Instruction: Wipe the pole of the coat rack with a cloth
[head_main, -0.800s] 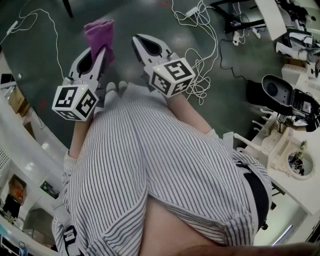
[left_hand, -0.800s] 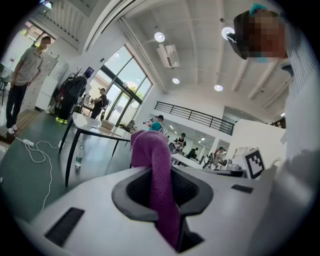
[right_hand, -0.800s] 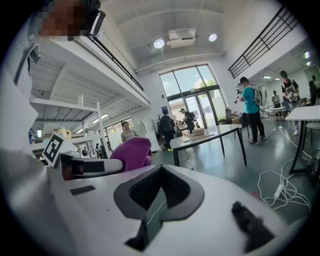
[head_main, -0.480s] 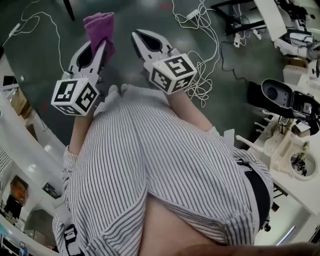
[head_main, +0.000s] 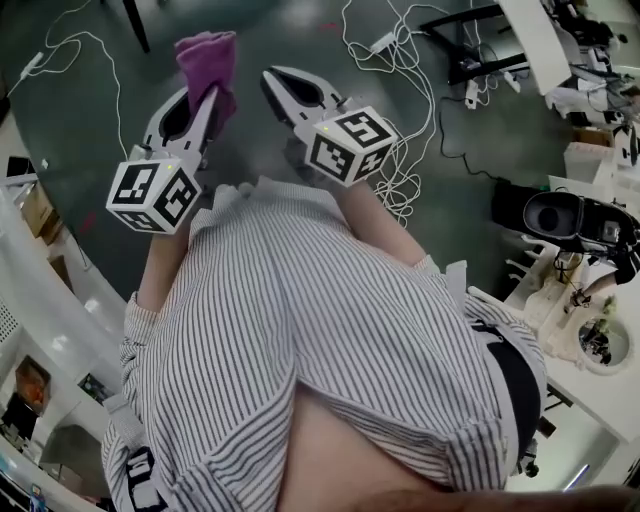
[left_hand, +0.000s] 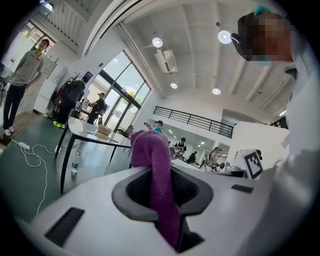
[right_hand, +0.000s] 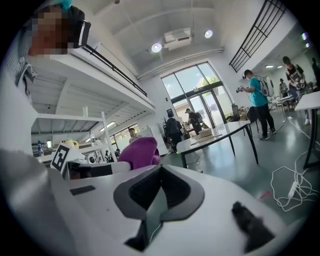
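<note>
- Dark green floor (head_main: 90, 130) spreads under everything, with white cables (head_main: 400, 60) looping across it towards its far edge.
- Someone in a striped shirt (head_main: 300, 330) holds both tools out in front of the body, close together and raised off the floor.
- Left gripper (head_main: 210, 95): its fingers are pinched tight on a purple cloth (head_main: 208, 58), which sticks up past the tips in a soft bunch.
- Right gripper (head_main: 272, 82): fingers pressed together with nothing between them, just beside the cloth but not touching it.
- White workbenches (head_main: 600, 390) cluttered with equipment stand along the right-hand edge of the floor.
- Further off, a dark-legged table (left_hand: 95, 134) and several people stand before tall windows.
</note>
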